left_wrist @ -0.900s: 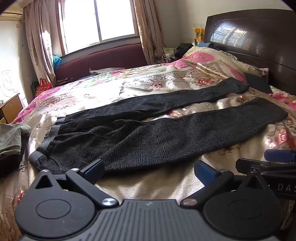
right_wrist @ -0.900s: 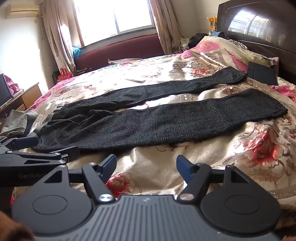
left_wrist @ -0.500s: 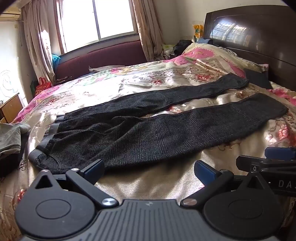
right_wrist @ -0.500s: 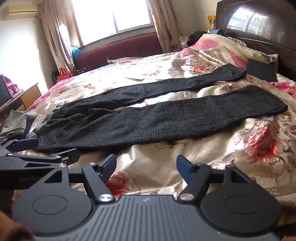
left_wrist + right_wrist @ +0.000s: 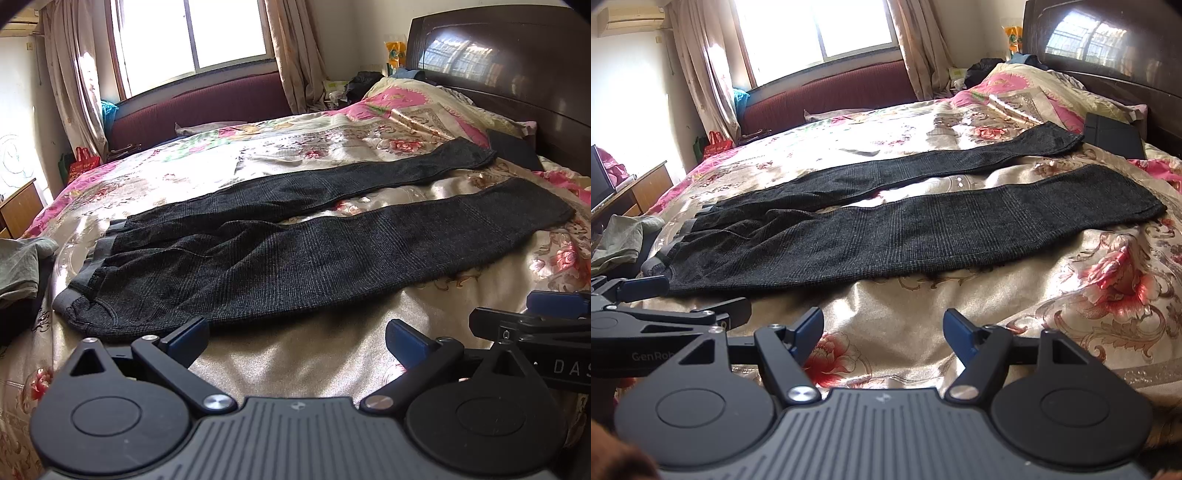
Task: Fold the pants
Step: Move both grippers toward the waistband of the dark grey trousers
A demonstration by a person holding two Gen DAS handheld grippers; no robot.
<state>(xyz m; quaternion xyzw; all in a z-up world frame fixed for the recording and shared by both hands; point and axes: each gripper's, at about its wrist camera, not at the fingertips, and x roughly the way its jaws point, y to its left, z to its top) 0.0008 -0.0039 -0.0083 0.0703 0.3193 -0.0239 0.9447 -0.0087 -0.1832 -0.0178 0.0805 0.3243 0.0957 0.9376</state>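
Note:
Dark grey pants (image 5: pixel 295 254) lie spread flat on a floral bedspread (image 5: pixel 295 350), waistband at the left, both legs running apart to the right. In the right wrist view the same pants (image 5: pixel 905 236) stretch across the bed. My left gripper (image 5: pixel 295 338) hovers open just in front of the pants' near edge by the waist, nothing between its blue pads. My right gripper (image 5: pixel 882 330) is open over bare bedspread, short of the near leg. Each gripper shows at the edge of the other's view: the right gripper (image 5: pixel 532 314) and the left gripper (image 5: pixel 683 299).
A dark wooden headboard (image 5: pixel 517 74) stands at the right, with a black flat object (image 5: pixel 1113 140) by the leg cuffs. Pillows and clutter lie at the far right corner. Grey-green clothes (image 5: pixel 18 269) sit at the bed's left edge. A maroon bench (image 5: pixel 203 107) runs under the window.
Both views have crept slightly forward and tilted; the pants sit a little lower and closer in frame. Both grippers stay open and the pants lie untouched.

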